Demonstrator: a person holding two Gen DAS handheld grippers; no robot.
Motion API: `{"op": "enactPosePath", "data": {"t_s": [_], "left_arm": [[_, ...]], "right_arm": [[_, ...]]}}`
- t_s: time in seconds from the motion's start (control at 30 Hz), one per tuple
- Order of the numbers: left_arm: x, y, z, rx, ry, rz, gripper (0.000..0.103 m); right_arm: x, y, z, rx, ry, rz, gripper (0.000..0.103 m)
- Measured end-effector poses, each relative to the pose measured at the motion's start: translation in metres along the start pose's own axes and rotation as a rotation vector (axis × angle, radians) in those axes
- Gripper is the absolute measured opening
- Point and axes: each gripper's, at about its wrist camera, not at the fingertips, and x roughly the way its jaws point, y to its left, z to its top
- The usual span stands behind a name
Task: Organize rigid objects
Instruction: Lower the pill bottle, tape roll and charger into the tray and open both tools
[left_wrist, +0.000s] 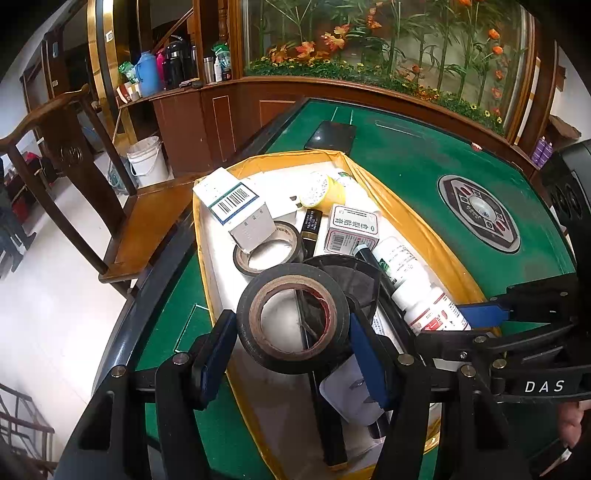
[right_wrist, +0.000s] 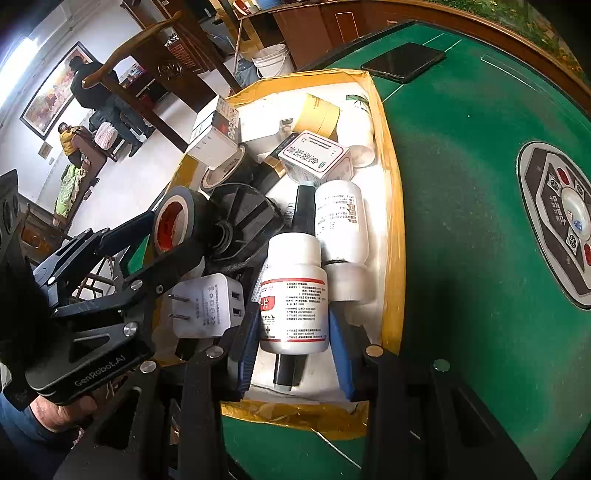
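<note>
A yellow-rimmed tray (left_wrist: 417, 229) on the green table holds several items. My left gripper (left_wrist: 293, 354) is shut on a black tape roll (left_wrist: 291, 317), held over the tray's near end; it also shows in the right wrist view (right_wrist: 177, 221). My right gripper (right_wrist: 293, 350) is shut on a white medicine bottle with a red label (right_wrist: 293, 295), which lies in the tray; this bottle shows in the left wrist view (left_wrist: 424, 295). Also in the tray are a second tape roll (left_wrist: 269, 253), white boxes (left_wrist: 236, 206), a yellow tape roll (right_wrist: 321, 112) and a white plug adapter (right_wrist: 207, 310).
A black phone (left_wrist: 330, 134) lies on the green table (left_wrist: 406, 155) beyond the tray. A round control panel (left_wrist: 480, 212) sits in the table's middle. A wooden chair (left_wrist: 92, 192) and a white bucket (left_wrist: 147, 160) stand to the left, off the table.
</note>
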Motion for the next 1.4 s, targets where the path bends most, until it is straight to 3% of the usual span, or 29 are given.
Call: {"op": "enactPosePath", "data": {"t_s": [1.4], "left_arm": [[-0.012, -0.011, -0.005, 0.031, -0.017, 0.042, 0.068]], "right_arm": [[-0.009, 0.006, -0.009, -0.043, -0.015, -0.023, 0.037]]}}
